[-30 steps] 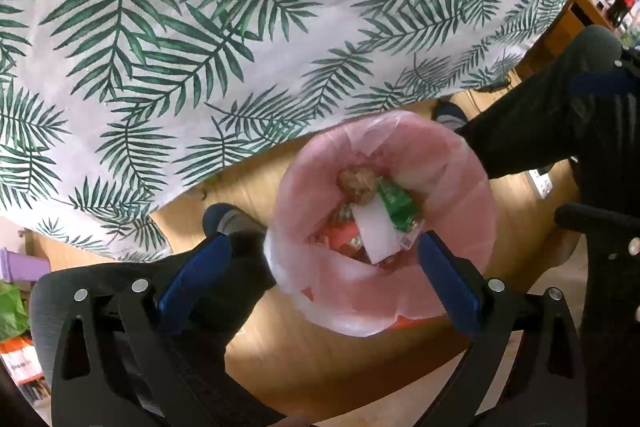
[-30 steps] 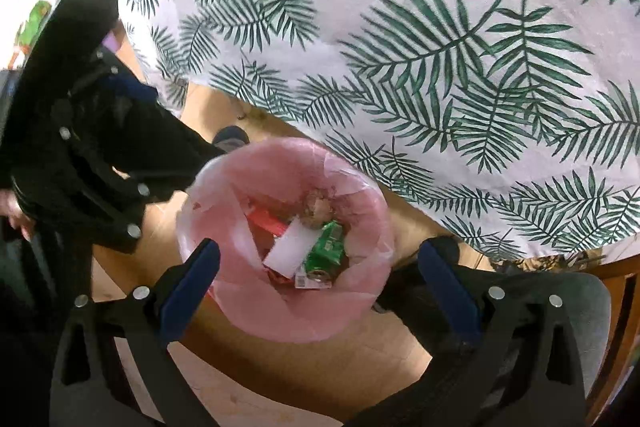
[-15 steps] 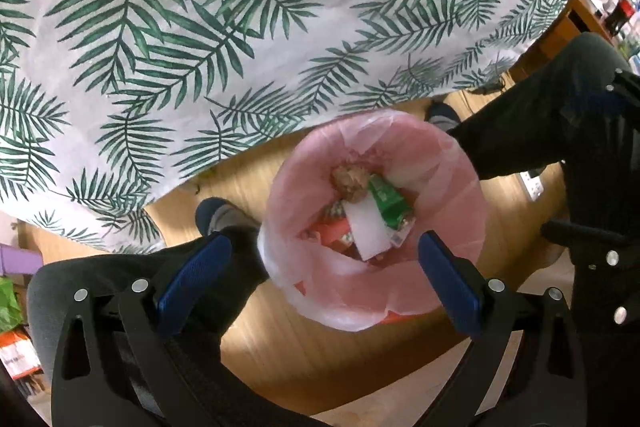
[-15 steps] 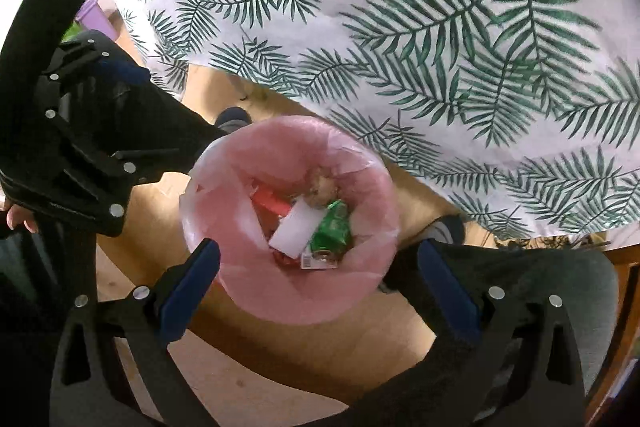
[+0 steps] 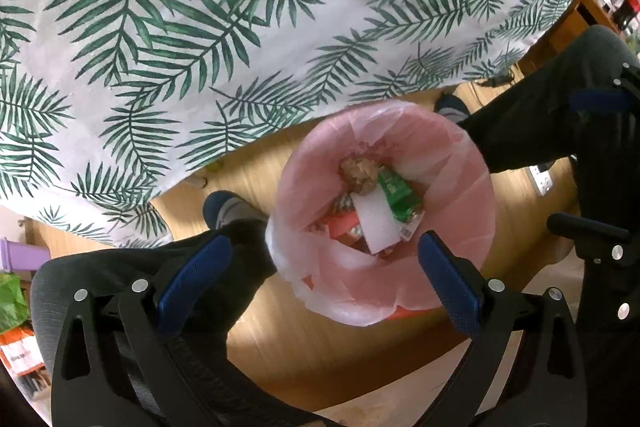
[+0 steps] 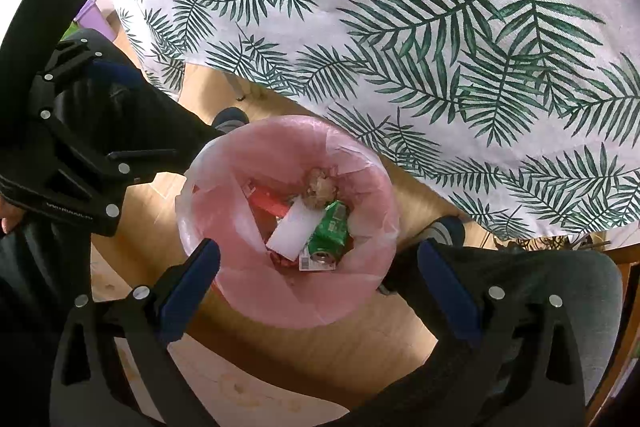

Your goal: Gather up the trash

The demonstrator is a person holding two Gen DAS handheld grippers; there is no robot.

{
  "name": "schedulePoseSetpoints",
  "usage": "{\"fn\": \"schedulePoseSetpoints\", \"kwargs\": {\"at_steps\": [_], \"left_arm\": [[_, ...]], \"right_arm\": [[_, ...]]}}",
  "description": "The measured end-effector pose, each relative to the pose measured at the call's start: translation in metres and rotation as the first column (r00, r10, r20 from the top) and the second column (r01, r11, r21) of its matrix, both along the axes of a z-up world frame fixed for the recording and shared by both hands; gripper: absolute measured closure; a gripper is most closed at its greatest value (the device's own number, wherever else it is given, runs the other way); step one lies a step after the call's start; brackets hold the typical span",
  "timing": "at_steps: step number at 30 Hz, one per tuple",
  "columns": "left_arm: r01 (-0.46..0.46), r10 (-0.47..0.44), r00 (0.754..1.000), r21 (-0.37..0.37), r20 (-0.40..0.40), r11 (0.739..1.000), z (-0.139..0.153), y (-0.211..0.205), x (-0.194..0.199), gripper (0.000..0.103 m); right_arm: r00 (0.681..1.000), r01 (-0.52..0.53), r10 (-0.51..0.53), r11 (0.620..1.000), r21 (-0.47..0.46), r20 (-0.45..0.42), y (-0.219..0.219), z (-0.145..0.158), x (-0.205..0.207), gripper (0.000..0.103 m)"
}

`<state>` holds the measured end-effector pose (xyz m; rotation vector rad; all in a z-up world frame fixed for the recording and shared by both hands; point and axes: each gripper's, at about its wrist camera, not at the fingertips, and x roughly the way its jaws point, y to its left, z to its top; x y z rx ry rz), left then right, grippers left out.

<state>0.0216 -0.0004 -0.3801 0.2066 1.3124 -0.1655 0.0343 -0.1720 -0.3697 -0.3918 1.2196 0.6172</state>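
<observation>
Because the green can (image 6: 330, 231), white card (image 6: 296, 229) and crumpled wad (image 5: 359, 170) are already lying inside the pink-lined bin (image 5: 460, 183), the left gripper (image 5: 320, 269) and right gripper (image 6: 318, 277) are hovering above it, both spread wide and carrying nothing.

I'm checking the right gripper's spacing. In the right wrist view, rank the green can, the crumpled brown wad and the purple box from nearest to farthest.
From the right gripper:
1. Green can, in the bin, just ahead.
2. Crumpled brown wad, deeper in the bin's far side.
3. Purple box, far upper left, beside the tablecloth.
</observation>
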Motion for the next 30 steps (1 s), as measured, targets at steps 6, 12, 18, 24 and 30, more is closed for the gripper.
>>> {"fn": "schedulePoseSetpoints", "kwargs": {"at_steps": [6,12,18,24,30], "left_arm": [[0.000,0.000,1.000,0.004,-0.002,1.000,-0.0002,-0.0004,0.0007,0.006],[0.012,-0.012,1.000,0.008,-0.011,1.000,-0.0005,-0.0024,0.0009,0.006],[0.020,-0.019,1.000,0.017,-0.019,1.000,-0.0017,-0.0033,0.0012,0.006],[0.021,-0.021,0.999,0.014,-0.025,1.000,-0.0026,-0.0030,0.0014,0.006],[0.025,-0.025,0.999,0.017,-0.027,1.000,-0.0036,-0.0031,0.0010,0.006]], "right_arm": [[1.000,-0.001,0.001,1.000,-0.001,-0.001,0.0002,-0.0003,0.0008,0.005],[1.000,-0.004,0.004,1.000,-0.004,-0.003,0.0002,-0.0016,0.0019,0.005],[1.000,-0.004,0.004,1.000,-0.004,-0.001,0.0003,-0.0019,0.0018,0.005],[1.000,-0.003,0.003,1.000,-0.004,-0.004,0.0004,-0.0019,0.0018,0.005],[1.000,-0.003,0.003,1.000,-0.002,-0.004,0.0009,-0.0017,0.0018,0.005]]}}
